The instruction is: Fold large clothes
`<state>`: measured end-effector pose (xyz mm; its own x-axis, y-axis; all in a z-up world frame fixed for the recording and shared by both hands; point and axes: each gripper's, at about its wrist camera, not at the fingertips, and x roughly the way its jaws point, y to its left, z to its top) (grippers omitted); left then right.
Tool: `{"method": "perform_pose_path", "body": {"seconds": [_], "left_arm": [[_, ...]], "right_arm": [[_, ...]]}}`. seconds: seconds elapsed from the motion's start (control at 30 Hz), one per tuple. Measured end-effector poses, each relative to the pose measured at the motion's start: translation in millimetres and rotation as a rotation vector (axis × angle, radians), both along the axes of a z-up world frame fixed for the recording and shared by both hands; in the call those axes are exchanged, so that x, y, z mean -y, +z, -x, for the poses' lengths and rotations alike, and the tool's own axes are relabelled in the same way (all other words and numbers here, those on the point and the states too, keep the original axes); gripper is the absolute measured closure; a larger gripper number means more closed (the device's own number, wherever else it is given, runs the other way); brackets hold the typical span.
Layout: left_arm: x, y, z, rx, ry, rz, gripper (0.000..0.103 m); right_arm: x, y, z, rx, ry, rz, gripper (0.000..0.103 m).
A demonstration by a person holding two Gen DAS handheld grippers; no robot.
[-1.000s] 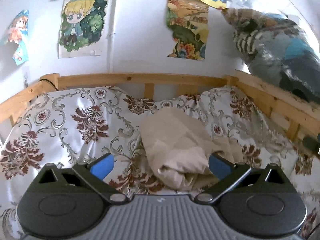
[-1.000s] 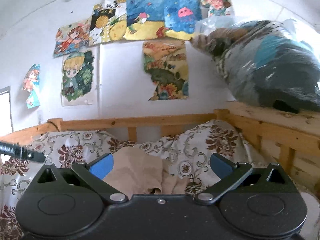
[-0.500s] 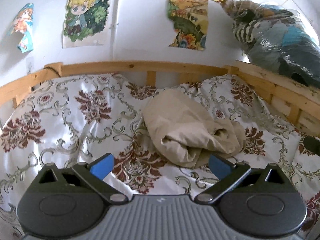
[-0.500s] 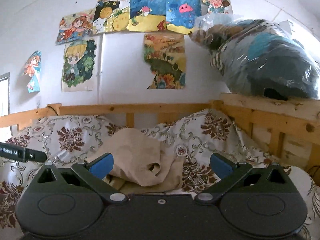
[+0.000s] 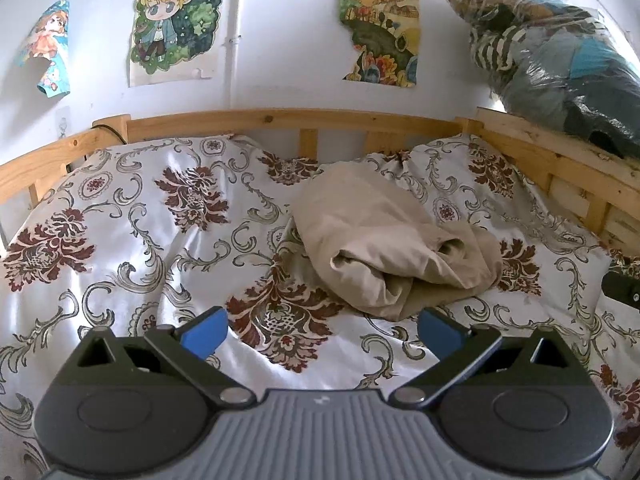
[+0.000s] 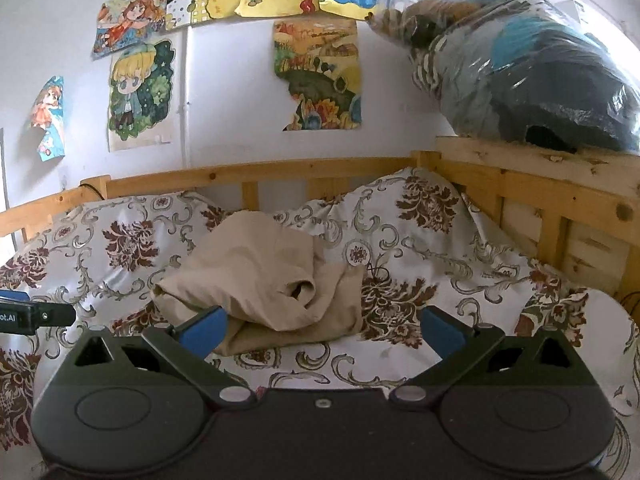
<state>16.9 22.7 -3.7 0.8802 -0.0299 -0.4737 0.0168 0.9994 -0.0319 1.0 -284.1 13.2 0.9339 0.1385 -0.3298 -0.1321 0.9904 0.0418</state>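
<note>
We see the beige garment (image 5: pixel 384 248) lying in a loose bundle on the bed (image 5: pixel 120 240), not folded neatly. Both our left hand-held gripper (image 5: pixel 320 332) and right hand-held gripper (image 6: pixel 322 330) stand apart and hold nothing, so we judge the folding remains.

The left gripper (image 5: pixel 322 332) is held level with its jaws spread wide, nothing caught between the blue fingertips (image 5: pixel 204 331). The right gripper (image 6: pixel 323 331) is held likewise, jaws wide apart and empty. The left gripper's tip is glimpsed at the right view's left edge.
</note>
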Motion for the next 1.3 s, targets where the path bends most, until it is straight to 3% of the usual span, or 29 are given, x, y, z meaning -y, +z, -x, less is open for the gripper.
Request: {"method": "perform_pose_path", "body": {"seconds": [1.3], "left_arm": [[-2.4, 5.4, 1.4, 0.013, 0.012, -0.004, 0.001]], "right_arm": [[4.4, -3.2, 1.1, -0.003, -0.014, -0.019, 0.001]]}}
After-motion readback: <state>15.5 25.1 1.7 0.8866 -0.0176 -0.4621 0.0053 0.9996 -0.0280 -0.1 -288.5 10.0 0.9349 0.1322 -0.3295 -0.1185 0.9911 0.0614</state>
